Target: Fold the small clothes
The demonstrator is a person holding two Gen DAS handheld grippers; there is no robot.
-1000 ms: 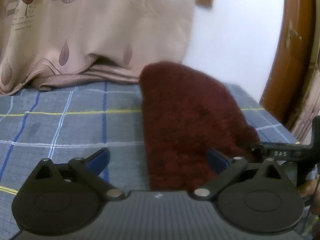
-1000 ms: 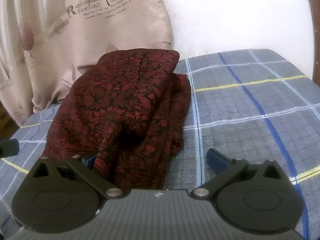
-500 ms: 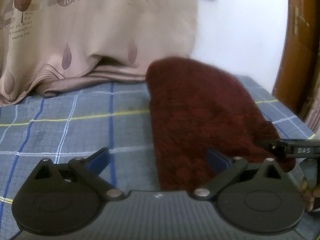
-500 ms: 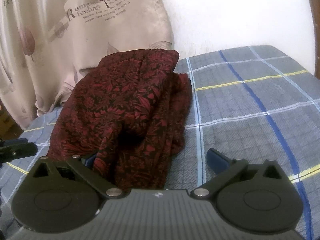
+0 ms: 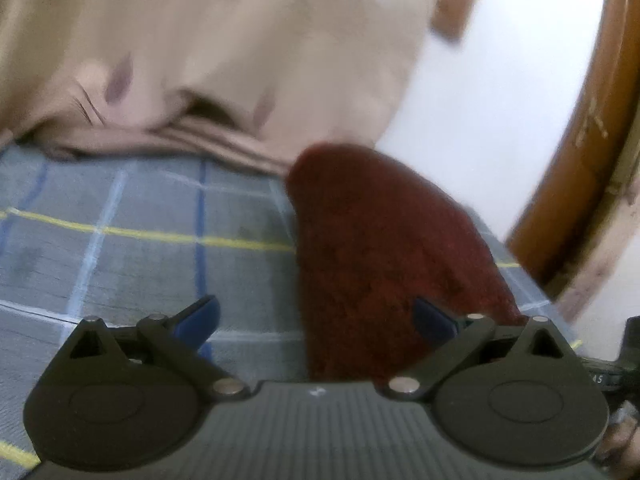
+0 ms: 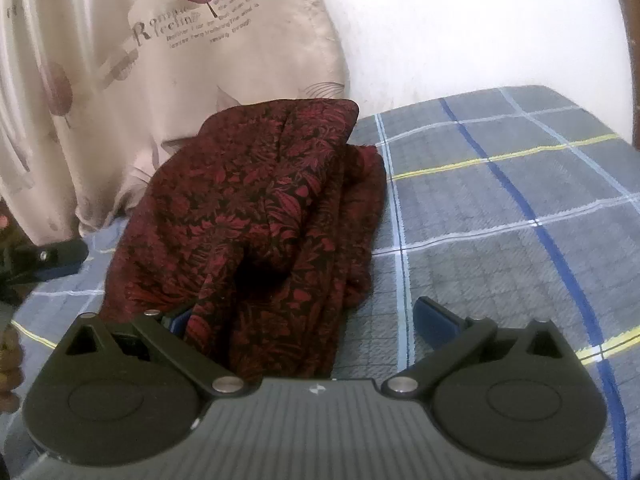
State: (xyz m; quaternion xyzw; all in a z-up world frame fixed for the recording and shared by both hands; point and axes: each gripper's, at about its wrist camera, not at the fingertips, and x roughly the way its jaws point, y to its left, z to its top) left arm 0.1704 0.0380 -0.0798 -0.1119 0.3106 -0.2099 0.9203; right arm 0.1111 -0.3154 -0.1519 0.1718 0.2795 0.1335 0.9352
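A dark red floral garment (image 6: 264, 216) lies bunched and partly folded on the grey plaid bed cover (image 6: 500, 220). In the left wrist view it shows as a blurred maroon mound (image 5: 380, 256). My left gripper (image 5: 316, 320) is open, its jaws wide apart, with the garment's near end between and just ahead of them. My right gripper (image 6: 304, 320) is open too; the garment's near edge drapes over its left fingertip and hides most of it. Neither gripper holds the cloth.
A beige printed curtain (image 6: 160, 60) hangs behind the garment and pools on the bed (image 5: 180, 136). A white wall (image 6: 480, 28) is at the back. A brown wooden frame (image 5: 580, 140) stands at the right. The other gripper shows at the left edge (image 6: 56, 258).
The left gripper has swung, so the garment sits more centred in its now blurred view. The right gripper has edged closer to the garment. Both stay open.
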